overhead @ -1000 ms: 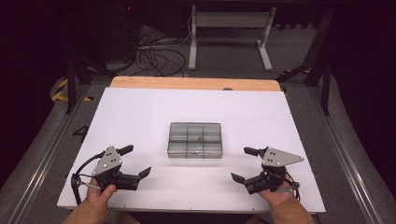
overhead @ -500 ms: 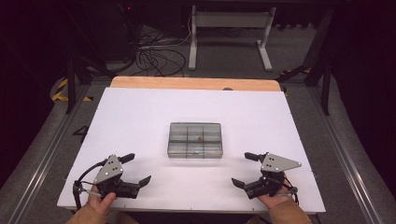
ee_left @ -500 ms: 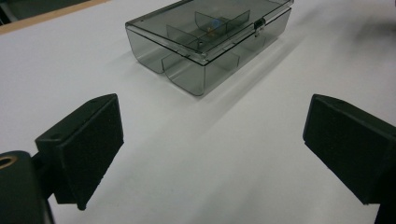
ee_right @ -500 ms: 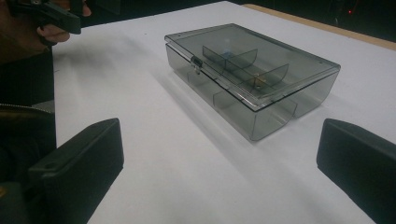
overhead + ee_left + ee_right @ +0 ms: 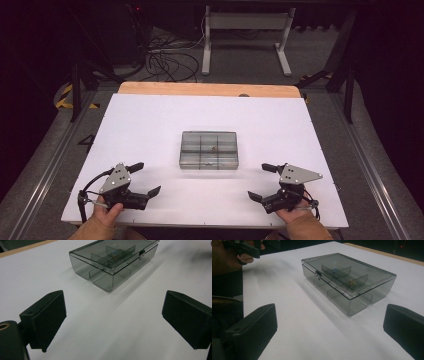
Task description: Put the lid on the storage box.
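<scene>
Both grippers (image 5: 142,180) (image 5: 257,182) gape empty, lower frame; your box (image 5: 209,150) at centre may skid if nudged one-sidedly

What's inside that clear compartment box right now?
Through the shut lid, the box shows dividers and one small item in a compartment; what it is cannot be told. The smoky plastic and dividers may hide other small contents.

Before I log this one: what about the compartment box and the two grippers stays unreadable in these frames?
- Contents of the compartment box: tiny specks behind tinted plastic in the high view, one orange speck in the left gripper view; too small to identify.
- Latch: small, so whether it is fastened can't be told.
- Right gripper: right jaw cut by the frame edge.
- Left gripper: body below the frame.
</scene>
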The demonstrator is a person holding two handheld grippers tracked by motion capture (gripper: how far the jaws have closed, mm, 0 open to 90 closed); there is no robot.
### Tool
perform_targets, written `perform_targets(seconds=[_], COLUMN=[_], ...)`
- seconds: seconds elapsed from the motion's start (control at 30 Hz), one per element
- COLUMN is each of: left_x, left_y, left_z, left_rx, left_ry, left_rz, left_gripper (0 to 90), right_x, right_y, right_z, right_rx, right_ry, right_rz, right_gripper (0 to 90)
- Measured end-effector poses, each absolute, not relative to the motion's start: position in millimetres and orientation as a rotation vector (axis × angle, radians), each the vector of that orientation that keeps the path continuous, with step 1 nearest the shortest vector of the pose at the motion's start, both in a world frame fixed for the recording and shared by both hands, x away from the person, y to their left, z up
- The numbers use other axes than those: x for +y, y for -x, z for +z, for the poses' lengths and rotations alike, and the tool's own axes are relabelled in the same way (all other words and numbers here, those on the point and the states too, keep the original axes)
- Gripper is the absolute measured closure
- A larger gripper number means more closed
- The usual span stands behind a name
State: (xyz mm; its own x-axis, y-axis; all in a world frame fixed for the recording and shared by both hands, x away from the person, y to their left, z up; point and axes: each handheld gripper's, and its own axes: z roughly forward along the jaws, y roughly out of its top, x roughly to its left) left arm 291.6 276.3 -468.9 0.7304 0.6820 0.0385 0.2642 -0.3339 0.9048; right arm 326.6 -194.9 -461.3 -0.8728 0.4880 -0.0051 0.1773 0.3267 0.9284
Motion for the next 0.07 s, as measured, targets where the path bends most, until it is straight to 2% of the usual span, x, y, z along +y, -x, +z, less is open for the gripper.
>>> perform_targets(seconds=[0.07], left_x=[275.5], left_y=[-290.8], left_z=[-468.3], left_rx=[0.726], left_ry=[-1.914], left_rz=[0.522], left_gripper=[6.1], right_x=[-194.9], right_y=[-326.7], right_z=[-461.6], right_rx=[2.312], right_ry=[-0.599], right_rz=[1.564], right_gripper=[0.0])
